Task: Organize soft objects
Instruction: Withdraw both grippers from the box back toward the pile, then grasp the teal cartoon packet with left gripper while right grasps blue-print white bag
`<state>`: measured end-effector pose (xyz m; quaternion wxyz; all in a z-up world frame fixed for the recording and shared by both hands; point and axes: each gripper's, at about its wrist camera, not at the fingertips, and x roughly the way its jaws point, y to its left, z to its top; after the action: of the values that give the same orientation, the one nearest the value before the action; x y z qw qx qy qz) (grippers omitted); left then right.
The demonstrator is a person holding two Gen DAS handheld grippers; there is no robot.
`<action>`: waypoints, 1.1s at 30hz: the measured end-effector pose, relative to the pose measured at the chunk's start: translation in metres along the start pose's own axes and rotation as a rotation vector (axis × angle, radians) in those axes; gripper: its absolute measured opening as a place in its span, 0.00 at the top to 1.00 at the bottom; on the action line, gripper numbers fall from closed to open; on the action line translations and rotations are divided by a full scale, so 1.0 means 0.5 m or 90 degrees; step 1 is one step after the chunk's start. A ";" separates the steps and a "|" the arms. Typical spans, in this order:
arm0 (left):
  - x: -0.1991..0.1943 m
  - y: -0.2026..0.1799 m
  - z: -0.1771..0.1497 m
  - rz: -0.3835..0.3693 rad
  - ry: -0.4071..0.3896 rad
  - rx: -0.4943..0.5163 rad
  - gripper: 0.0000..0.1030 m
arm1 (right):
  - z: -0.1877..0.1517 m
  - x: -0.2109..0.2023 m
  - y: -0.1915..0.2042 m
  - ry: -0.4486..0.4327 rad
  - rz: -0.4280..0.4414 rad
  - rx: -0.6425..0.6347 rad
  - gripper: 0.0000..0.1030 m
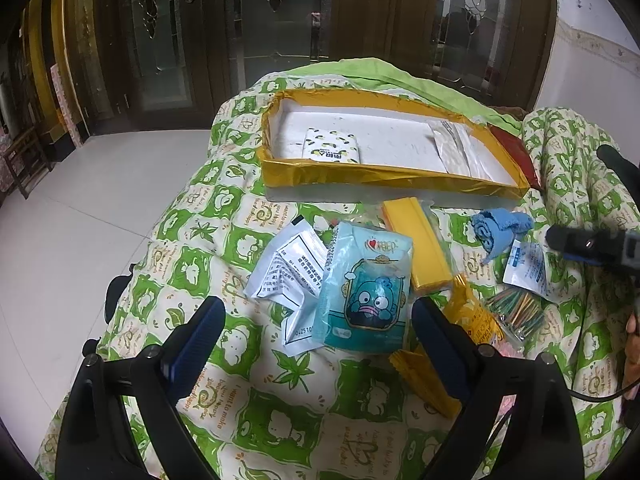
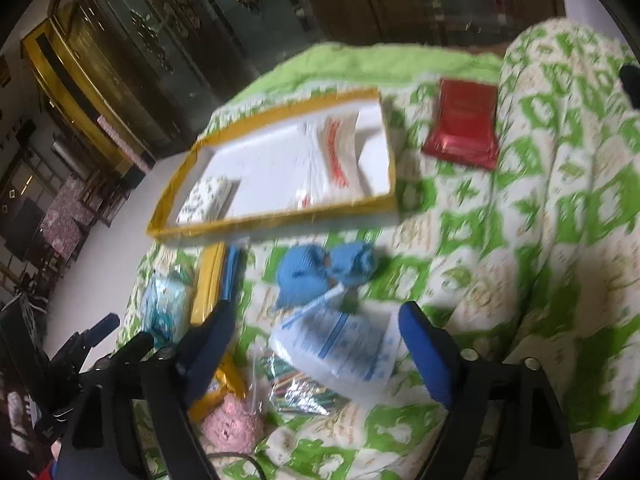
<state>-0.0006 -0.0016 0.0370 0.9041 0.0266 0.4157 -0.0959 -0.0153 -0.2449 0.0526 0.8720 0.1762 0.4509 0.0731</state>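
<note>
A gold-rimmed white tray (image 1: 384, 184) (image 2: 276, 220) lies on the quilt and holds a green-patterned tissue pack (image 1: 332, 146) (image 2: 206, 198) and a white plastic bag (image 1: 460, 148) (image 2: 324, 160). My left gripper (image 1: 318, 320) is open and empty, its fingers on either side of a teal cartoon tissue pack (image 1: 366, 288), a little above it. My right gripper (image 2: 316, 340) is open and empty over a white-and-blue sachet (image 2: 340, 352) (image 1: 526, 266). A blue knitted cloth (image 2: 320, 276) (image 1: 500, 228) lies just beyond the sachet.
A green-and-white quilt (image 1: 240, 248) covers the surface. On it lie a white printed pouch (image 1: 288, 276), a yellow packet (image 1: 416, 248), a bag of coloured sticks (image 1: 514, 312), a red pouch (image 2: 464, 124) and a pink knitted piece (image 2: 232, 424). Tiled floor (image 1: 80, 220) is at left.
</note>
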 end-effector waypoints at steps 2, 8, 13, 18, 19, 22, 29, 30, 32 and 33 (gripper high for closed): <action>-0.001 -0.002 0.001 -0.001 0.000 0.002 0.09 | -0.004 0.012 0.001 0.017 0.002 0.002 0.20; 0.006 -0.011 0.004 -0.016 0.009 0.007 0.09 | -0.006 0.024 0.005 0.028 -0.017 -0.002 0.20; 0.021 -0.011 0.013 -0.027 0.023 0.004 0.09 | -0.005 0.033 0.008 0.037 -0.036 -0.007 0.20; 0.032 -0.024 0.026 -0.024 0.028 0.017 0.09 | -0.004 0.043 0.009 0.049 -0.035 -0.009 0.20; 0.036 -0.028 0.028 -0.024 0.029 0.021 0.10 | -0.003 0.043 0.008 0.050 -0.034 -0.007 0.20; 0.055 -0.041 0.030 -0.014 0.047 0.038 0.32 | -0.003 0.043 0.005 0.051 -0.035 -0.002 0.20; 0.079 -0.044 0.021 -0.004 0.057 0.052 0.37 | -0.009 0.055 0.005 0.059 -0.053 -0.011 0.20; 0.078 -0.042 0.018 -0.009 0.056 0.050 0.39 | -0.010 0.058 0.005 0.061 -0.057 -0.013 0.20; 0.076 -0.040 0.016 -0.018 0.055 0.047 0.46 | -0.012 0.067 0.005 0.069 -0.063 -0.013 0.20; 0.073 -0.037 0.016 -0.023 0.054 0.044 0.50 | -0.014 0.076 0.004 0.076 -0.064 -0.010 0.20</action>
<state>0.0251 -0.0263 0.0150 0.8821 0.0541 0.4508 -0.1252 0.0013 -0.2307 0.0209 0.8475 0.1419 0.5097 0.0430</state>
